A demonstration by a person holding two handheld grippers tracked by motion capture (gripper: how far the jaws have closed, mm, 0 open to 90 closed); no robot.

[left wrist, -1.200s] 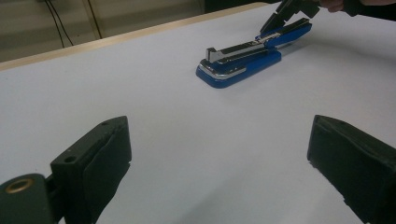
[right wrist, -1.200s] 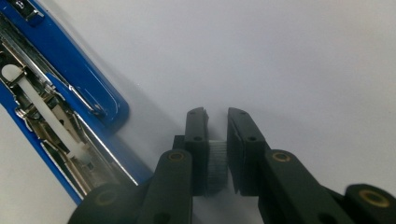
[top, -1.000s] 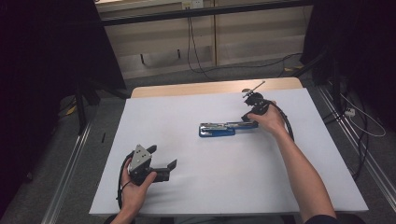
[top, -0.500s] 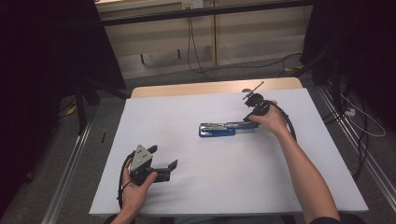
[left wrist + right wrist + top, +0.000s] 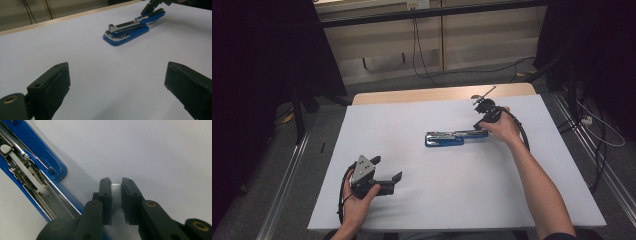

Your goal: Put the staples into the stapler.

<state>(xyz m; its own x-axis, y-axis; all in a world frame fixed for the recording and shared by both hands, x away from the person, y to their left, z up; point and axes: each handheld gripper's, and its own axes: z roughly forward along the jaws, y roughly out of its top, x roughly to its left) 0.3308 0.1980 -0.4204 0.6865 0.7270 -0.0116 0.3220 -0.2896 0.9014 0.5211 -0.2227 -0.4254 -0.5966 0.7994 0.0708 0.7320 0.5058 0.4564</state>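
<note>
Staples, a small silvery strip (image 5: pixel 116 195), sit pinched in the right gripper's (image 5: pixel 116 185) just-closing fingers; lower them squarely into the open blue stapler's (image 5: pixel 455 137) channel.

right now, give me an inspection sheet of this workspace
surface: white table, wooden strip along its far edge
job's things: blue stapler lying opened out flat; strip of staples pinched in the right hand-held gripper
clutter: nothing seen
grippers: left hand-held gripper open, resting at the near left, holding nothing; right hand-held gripper has just been closing, shut on the strip beside the stapler's open channel
cables: black gripper cable loops by the right hand; loose cables on the floor
surroundings: grey floor, dark curtains, pale wall behind
</note>
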